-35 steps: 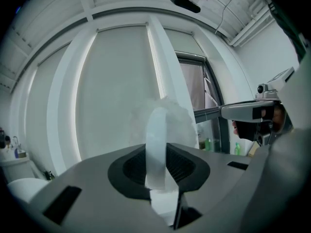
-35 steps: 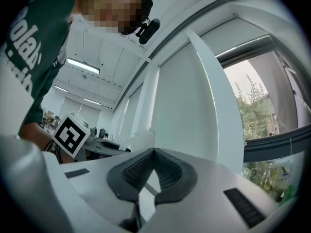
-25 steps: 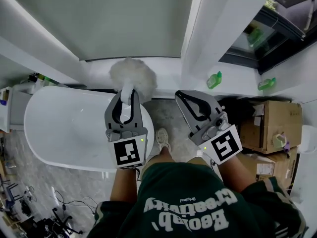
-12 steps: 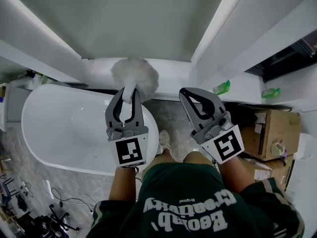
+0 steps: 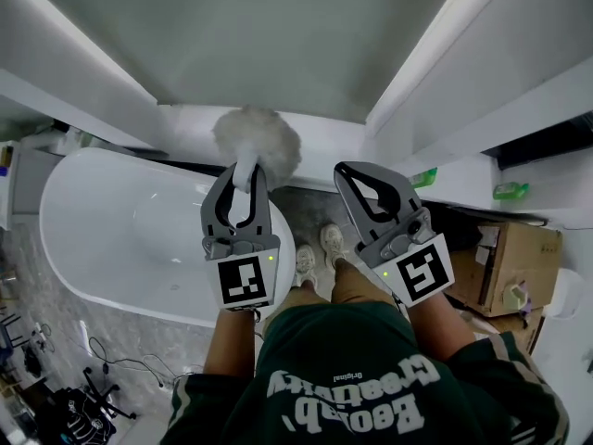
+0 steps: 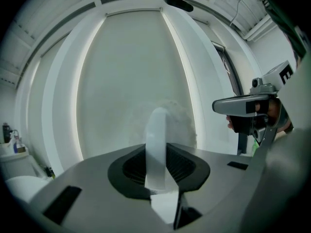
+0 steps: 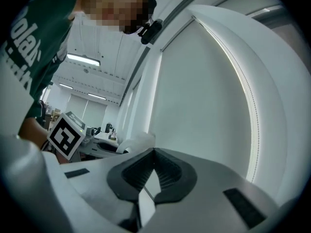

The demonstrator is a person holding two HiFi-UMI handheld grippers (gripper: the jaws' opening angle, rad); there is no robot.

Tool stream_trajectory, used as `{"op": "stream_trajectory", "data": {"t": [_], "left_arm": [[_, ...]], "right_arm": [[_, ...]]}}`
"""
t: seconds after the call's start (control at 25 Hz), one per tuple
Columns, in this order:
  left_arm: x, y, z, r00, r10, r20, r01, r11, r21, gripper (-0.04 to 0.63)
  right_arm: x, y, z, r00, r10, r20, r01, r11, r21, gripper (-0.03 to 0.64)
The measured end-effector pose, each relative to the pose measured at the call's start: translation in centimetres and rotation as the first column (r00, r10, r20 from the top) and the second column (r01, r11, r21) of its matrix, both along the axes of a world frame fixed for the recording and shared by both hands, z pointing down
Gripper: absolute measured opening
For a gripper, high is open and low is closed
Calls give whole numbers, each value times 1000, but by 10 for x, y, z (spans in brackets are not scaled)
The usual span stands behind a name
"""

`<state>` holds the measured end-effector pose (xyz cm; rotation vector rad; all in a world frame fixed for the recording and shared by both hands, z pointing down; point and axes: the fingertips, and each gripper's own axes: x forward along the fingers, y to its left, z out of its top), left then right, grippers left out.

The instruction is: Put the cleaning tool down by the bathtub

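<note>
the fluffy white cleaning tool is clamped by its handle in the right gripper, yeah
Not quite: the cleaning tool is clamped by its handle in the left gripper, not the right. The left gripper view shows the white handle held between its jaws. The right gripper has its jaws together with nothing between them, as the right gripper view shows.

Left: bathtub (image 5: 111,239) blocks. Ahead: wall (image 5: 278,35), close. Open floor (image 5: 308,207) strip runs between tub and white ledge (image 5: 459,165) on my right; my shoes (image 5: 331,245) stand there.
</note>
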<state>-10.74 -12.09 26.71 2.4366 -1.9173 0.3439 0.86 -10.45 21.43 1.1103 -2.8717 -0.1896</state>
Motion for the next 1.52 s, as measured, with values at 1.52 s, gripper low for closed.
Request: {"op": "stream_trajectory", "data": {"t": [1.52], "left_arm": [[-58, -53, 193, 898, -439, 35, 428, 849, -309, 97]], "right_arm": [[-62, -83, 110, 926, -356, 124, 363, 931, -41, 17]]}}
